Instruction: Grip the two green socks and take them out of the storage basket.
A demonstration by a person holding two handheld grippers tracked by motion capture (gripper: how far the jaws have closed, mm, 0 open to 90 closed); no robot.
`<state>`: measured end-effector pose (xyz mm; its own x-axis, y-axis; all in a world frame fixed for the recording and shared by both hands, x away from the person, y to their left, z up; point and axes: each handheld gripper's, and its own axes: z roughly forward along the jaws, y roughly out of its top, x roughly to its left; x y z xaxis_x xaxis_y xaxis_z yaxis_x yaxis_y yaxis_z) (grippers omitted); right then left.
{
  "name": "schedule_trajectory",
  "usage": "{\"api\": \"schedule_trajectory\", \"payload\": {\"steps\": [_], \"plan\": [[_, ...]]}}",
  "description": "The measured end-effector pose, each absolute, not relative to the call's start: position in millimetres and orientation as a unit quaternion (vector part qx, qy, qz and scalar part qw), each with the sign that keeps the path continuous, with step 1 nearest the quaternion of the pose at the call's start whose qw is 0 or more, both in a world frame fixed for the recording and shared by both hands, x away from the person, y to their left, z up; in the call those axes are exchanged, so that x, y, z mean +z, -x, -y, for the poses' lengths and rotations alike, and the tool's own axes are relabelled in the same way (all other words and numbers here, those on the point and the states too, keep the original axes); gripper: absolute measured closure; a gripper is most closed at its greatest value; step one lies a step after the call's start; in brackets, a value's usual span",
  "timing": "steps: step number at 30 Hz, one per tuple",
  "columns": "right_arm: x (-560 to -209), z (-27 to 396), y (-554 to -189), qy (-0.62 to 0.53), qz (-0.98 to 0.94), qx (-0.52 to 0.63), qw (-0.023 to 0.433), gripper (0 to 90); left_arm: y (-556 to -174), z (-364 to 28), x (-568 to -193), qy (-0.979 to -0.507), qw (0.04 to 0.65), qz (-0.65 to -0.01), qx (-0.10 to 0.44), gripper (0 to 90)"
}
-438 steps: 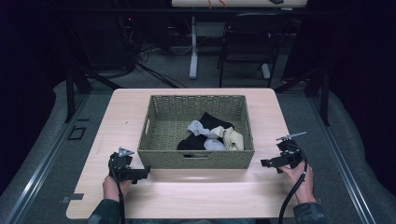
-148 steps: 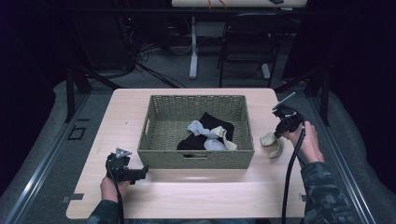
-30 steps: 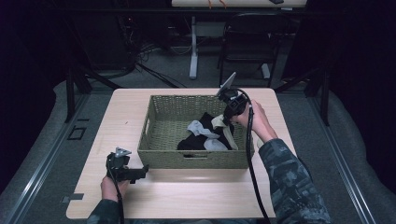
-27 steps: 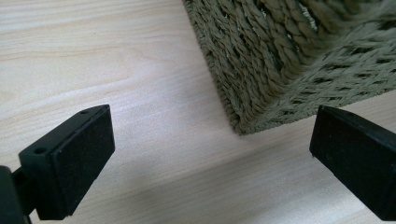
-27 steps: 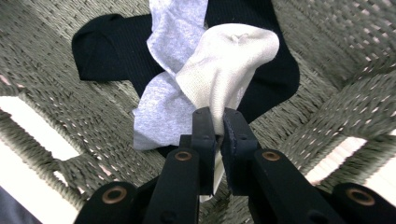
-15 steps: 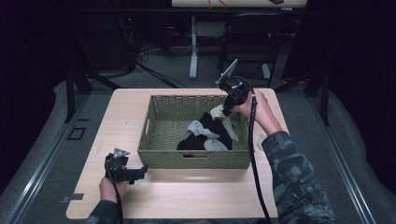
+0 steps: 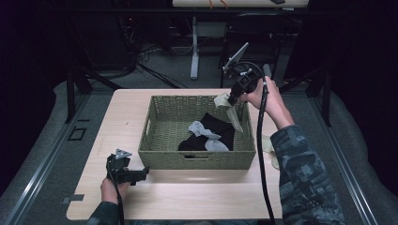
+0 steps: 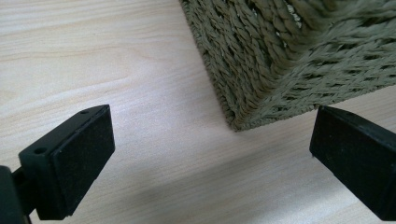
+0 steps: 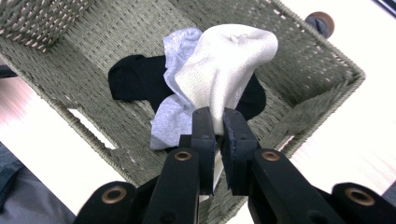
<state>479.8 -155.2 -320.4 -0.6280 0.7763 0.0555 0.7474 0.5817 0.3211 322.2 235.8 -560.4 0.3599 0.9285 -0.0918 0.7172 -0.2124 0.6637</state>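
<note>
A cream sock (image 7: 232, 110) (image 9: 227, 72) hangs over the far right corner of the woven basket (image 7: 159, 111) (image 9: 322, 56), pinched by my right gripper (image 7: 230, 99) (image 9: 218, 122), which is shut on it. Down in the basket lie a black sock (image 7: 216, 130) (image 9: 135, 79) and a grey sock (image 7: 202, 132) (image 9: 169, 122). My left gripper (image 7: 141, 174) (image 8: 210, 149) rests on the table by the basket's near left corner (image 8: 243, 122), its jaws wide open with nothing between them.
Another cream sock (image 7: 267, 144) lies on the wooden table (image 7: 187, 197) to the right of the basket, partly behind the person's right sleeve. Beyond the table's far edge stand a chair and desk legs on a dark floor.
My right gripper has risen from inside the basket, lifting the cream sock clear of the other socks. The left gripper has stayed put.
</note>
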Motion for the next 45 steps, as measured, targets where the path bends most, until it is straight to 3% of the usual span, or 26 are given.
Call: {"api": "schedule_trajectory", "payload": {"steps": [13, 23, 34, 45], "plan": [[-302, 179, -474, -0.444, -0.876, 0.178, 0.061, 84.6, -322, -236, -560, -0.761, 0.318, -0.54, 0.165, 0.0], [-290, 225, -462, -0.47, -0.86, 0.179, 0.082, 84.4, -322, -236, -560, -0.762, 0.316, -0.54, 0.166, 0.0], [-305, 279, -450, -0.517, -0.832, 0.181, 0.087, 84.4, -322, -236, -560, -0.762, 0.315, -0.54, 0.168, 0.0], [-336, 300, -449, -0.538, -0.821, 0.172, 0.076, 84.4, -322, -236, -560, -0.762, 0.314, -0.541, 0.169, 0.0]]}}
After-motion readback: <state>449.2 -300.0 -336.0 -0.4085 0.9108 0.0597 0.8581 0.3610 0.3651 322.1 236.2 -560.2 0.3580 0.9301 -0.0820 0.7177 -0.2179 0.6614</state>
